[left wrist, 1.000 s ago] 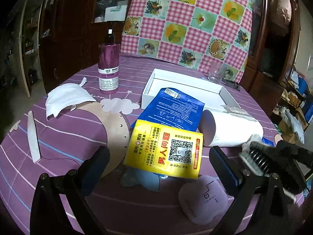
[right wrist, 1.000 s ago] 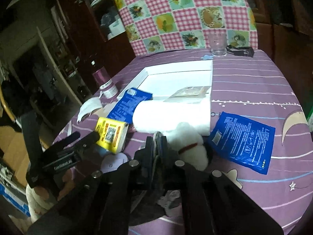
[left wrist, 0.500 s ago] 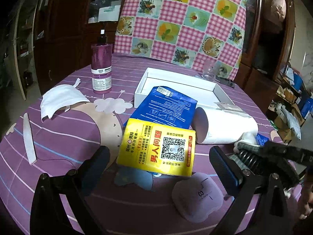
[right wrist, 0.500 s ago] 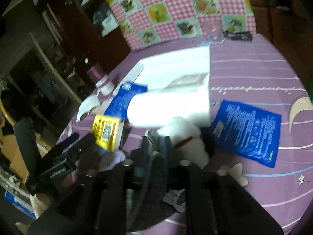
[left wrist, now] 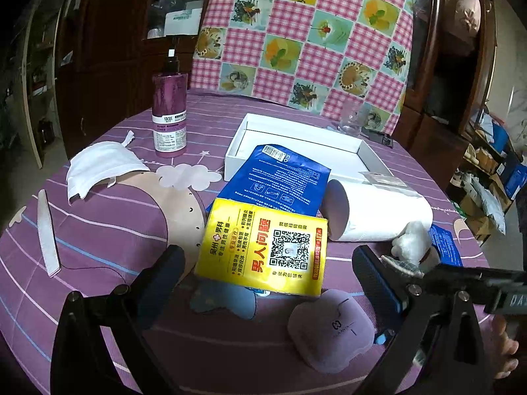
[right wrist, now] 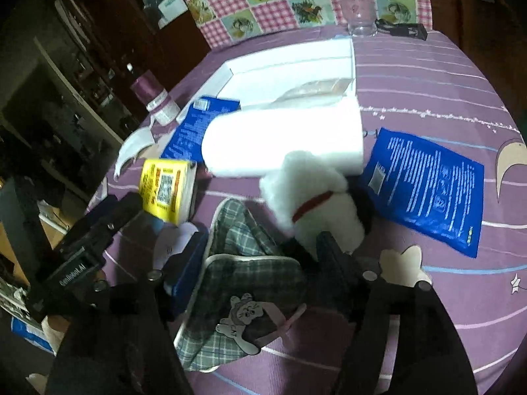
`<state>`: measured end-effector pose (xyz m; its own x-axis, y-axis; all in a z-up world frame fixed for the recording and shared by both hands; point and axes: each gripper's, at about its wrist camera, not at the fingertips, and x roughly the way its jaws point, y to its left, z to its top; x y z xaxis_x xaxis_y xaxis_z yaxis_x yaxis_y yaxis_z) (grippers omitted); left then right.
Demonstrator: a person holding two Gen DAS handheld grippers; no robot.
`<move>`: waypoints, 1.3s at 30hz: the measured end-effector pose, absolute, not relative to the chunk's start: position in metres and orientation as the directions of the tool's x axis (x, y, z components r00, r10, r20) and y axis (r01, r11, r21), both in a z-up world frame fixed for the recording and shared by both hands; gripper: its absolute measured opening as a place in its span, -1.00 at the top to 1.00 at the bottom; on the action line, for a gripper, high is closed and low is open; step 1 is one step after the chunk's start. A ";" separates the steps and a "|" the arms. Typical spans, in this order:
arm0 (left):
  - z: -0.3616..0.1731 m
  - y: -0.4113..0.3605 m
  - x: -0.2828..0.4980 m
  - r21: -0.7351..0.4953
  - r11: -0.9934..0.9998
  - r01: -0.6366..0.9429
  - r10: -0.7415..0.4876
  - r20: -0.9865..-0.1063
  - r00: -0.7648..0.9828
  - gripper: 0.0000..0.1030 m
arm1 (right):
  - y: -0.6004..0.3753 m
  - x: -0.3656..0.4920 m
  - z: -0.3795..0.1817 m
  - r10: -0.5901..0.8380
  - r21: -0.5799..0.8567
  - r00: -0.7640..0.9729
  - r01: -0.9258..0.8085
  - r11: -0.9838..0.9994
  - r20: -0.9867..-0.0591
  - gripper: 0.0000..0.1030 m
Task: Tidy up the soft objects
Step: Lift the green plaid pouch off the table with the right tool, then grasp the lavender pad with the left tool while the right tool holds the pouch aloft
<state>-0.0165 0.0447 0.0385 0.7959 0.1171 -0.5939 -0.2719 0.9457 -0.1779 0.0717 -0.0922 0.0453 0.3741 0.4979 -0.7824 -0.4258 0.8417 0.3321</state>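
My left gripper point(left wrist: 266, 279) is open and hovers just above a yellow tissue pack point(left wrist: 263, 247) that lies on a blue packet point(left wrist: 280, 177). A white roll point(left wrist: 378, 212) lies to the right, and a white plush toy point(left wrist: 411, 240) beside it. In the right wrist view my right gripper point(right wrist: 260, 256) is open, with a grey plaid slipper point(right wrist: 243, 283) lying between its fingers on the table. The white plush toy point(right wrist: 313, 194) with a red collar rests at the right fingertip. The white roll point(right wrist: 283, 141) lies beyond it.
A white shallow box point(left wrist: 303, 144) stands at the back centre. A purple spray bottle point(left wrist: 169, 115), a white face mask point(left wrist: 98, 168) and a nail file point(left wrist: 47, 230) lie on the left. A lilac pouch point(left wrist: 329, 329) lies near. A second blue packet point(right wrist: 428, 187) lies right; a glass point(right wrist: 357, 19) stands behind.
My right gripper has opened, and the plaid slipper it was clamping now lies loose between its fingers. The left gripper has shifted slightly forward and stays open.
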 end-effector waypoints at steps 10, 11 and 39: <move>0.037 0.041 -0.017 -0.169 0.953 -0.253 0.107 -0.592 0.799 -0.99 | -0.080 0.072 0.025 0.480 0.336 0.285 -0.431 0.837 -0.830 -0.20; 0.037 0.041 -0.017 -0.170 0.952 -0.253 0.107 -0.591 0.799 -0.99 | -0.081 0.073 0.025 0.480 0.338 0.287 -0.426 0.839 -0.829 -0.18; 0.031 0.001 -0.022 -0.107 0.992 -0.067 -0.013 -0.615 0.789 -0.99 | -0.111 0.073 0.066 0.543 0.379 0.512 -0.395 0.837 -0.665 -0.14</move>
